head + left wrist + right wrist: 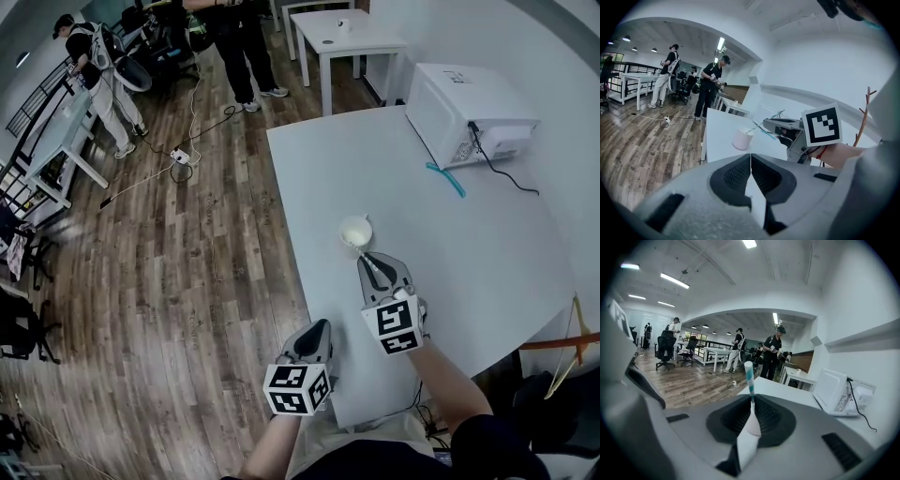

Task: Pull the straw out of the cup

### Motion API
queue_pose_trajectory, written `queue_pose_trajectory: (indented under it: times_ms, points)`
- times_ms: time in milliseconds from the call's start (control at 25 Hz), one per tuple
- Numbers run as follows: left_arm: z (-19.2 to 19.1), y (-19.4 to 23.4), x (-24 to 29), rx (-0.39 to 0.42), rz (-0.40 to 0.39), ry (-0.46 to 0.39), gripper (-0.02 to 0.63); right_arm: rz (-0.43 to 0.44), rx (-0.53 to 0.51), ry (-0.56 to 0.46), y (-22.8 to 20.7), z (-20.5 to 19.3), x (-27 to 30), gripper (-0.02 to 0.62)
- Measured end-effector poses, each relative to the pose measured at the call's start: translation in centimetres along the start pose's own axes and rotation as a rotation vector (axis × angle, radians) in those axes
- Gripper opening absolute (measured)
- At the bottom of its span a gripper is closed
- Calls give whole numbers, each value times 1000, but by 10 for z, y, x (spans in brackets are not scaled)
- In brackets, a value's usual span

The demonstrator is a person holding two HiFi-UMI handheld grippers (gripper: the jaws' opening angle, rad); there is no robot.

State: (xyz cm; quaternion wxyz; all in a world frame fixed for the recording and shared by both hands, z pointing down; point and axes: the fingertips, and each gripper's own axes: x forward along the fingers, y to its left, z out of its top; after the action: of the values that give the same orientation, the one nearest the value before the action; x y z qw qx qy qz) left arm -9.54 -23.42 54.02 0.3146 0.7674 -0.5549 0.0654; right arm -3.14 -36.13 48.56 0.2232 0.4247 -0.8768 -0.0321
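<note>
A small white cup point(356, 231) stands upright near the middle of the white table point(487, 272); the left gripper view shows the cup point(742, 139) too. My right gripper point(367, 260) sits just on the near side of the cup, shut on a teal-and-white striped straw point(749, 373) that sticks out past its tips. From the left, that straw point(756, 129) runs from the right gripper point(765, 124) to the cup's rim; whether its end is inside is unclear. My left gripper point(322, 325) hangs shut and empty at the table's near left edge.
A white microwave point(464, 112) with a black cable stands at the far right of the table. A second teal straw point(446, 179) lies in front of it. A wooden rack point(574, 339) is at the right. People stand on the wooden floor far left.
</note>
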Motion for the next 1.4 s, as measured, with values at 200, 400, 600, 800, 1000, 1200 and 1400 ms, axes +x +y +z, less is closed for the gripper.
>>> queue_pose_trajectory:
  times_ms: [200, 400, 600, 800, 1000, 1200, 1400]
  points:
    - [-1, -5, -13, 16, -9, -4, 20, -18, 25, -29, 6, 9, -22, 44]
    - [-3, -13, -25, 32, -26, -7, 20, -39, 43, -47, 12, 15, -47, 44]
    - [-3, -21, -36, 42, -37, -13, 20, -48, 51, -62, 19, 18, -72, 44]
    - [-4, -27, -47, 57, -51, -18, 20, -52, 55, -81, 31, 21, -97, 43]
    - [-5, -36, -58, 82, -68, -21, 20, -60, 64, -94, 40, 22, -121, 44]
    - [-11, -44, -66, 98, -83, -15, 20, -66, 85, -105, 47, 19, -143, 43]
    - [-17, -52, -76, 109, -99, -13, 20, -70, 99, -118, 53, 19, -164, 43]
